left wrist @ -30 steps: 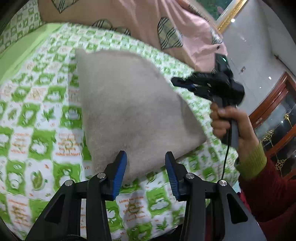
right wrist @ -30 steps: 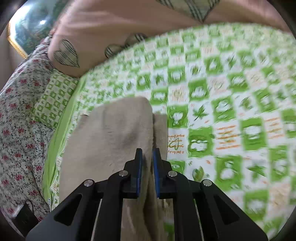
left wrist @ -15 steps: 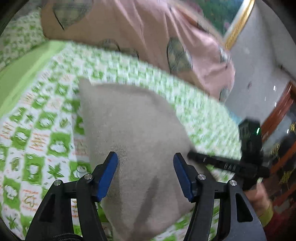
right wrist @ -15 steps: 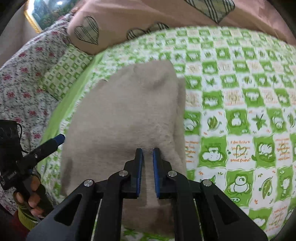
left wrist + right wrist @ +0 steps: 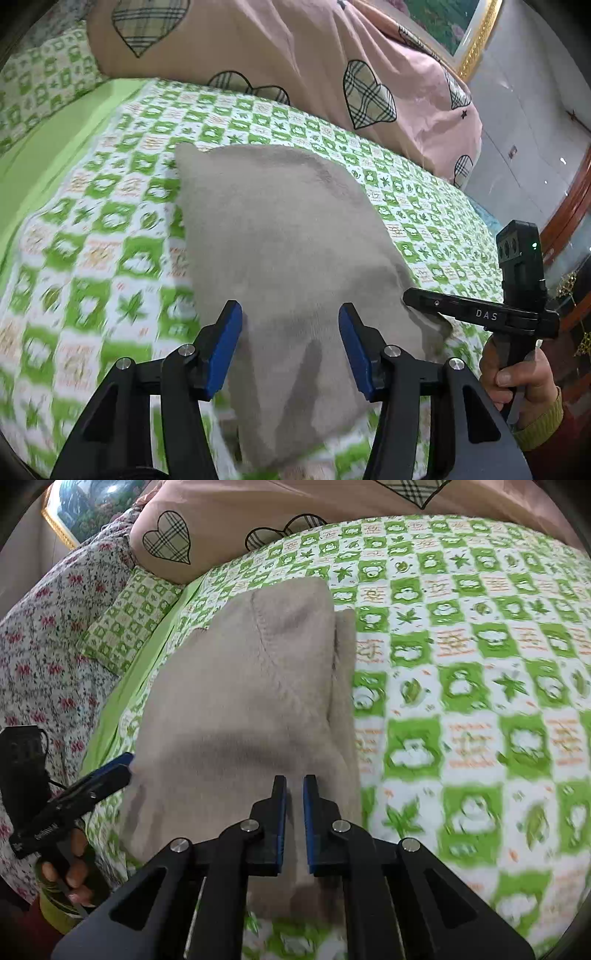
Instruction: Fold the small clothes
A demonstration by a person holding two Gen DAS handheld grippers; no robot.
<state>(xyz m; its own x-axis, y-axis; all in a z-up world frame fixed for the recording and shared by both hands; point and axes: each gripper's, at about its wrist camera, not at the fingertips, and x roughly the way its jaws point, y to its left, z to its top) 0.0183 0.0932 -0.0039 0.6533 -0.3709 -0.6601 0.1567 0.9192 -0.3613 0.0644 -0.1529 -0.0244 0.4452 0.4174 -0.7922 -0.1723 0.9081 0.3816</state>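
A folded beige fleece garment [image 5: 280, 236] lies flat on the green-and-white checked bed sheet [image 5: 110, 221]. It also shows in the right wrist view [image 5: 251, 701], with a lower layer sticking out along its right edge. My left gripper [image 5: 290, 343] is open, its blue pads hovering above the garment's near end. My right gripper [image 5: 294, 812] is nearly closed with a narrow gap, over the garment's near right part; I cannot tell whether cloth is pinched. The right gripper also shows in the left wrist view [image 5: 410, 295] with its tip at the garment's right corner.
A pink duvet with plaid hearts [image 5: 295, 55] is heaped along the far side of the bed. A floral pillow [image 5: 44, 635] and a checked pillow [image 5: 125, 616] lie at the left. A wooden cabinet [image 5: 576, 221] stands past the bed's right edge.
Both grippers have moved nearer over the garment. The left gripper opened wider. The right gripper came down from raised to the garment's right corner, staying nearly closed.
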